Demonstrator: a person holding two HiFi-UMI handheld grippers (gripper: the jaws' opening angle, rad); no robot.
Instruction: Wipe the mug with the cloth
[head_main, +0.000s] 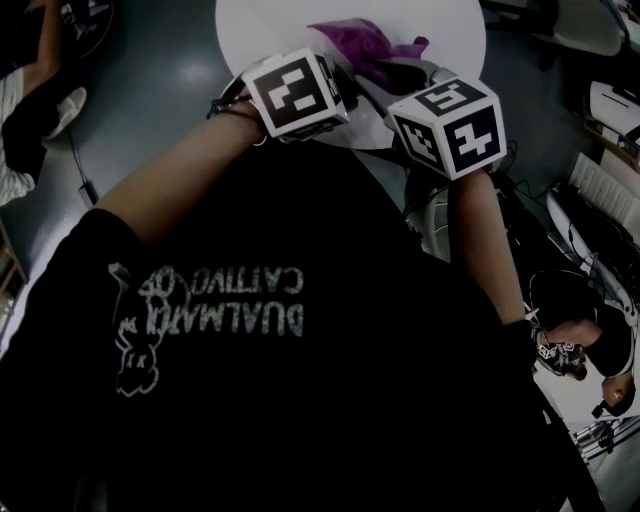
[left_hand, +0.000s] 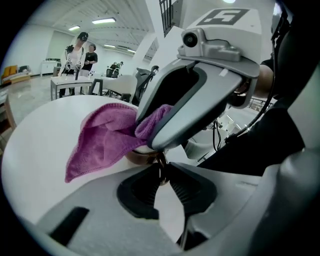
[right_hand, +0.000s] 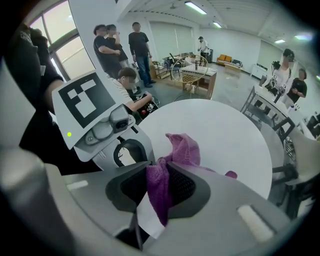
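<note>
My left tool (left_hand: 160, 169) is clamped on the thin edge of the mug (left_hand: 139, 158), by the near edge of the counter (right_hand: 220, 130). My right tool (right_hand: 159, 172) pinches the purple cloth (right_hand: 182, 150), which is draped over the mug and hides which way it points.

Black short-sleeved T-shirt (head_main: 330, 420) with pale printed lettering (head_main: 235, 300).

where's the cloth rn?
Right gripper view: the purple cloth is pinched in the right gripper, trailing onto the round white table; left gripper view shows it draped over the mug.
</note>
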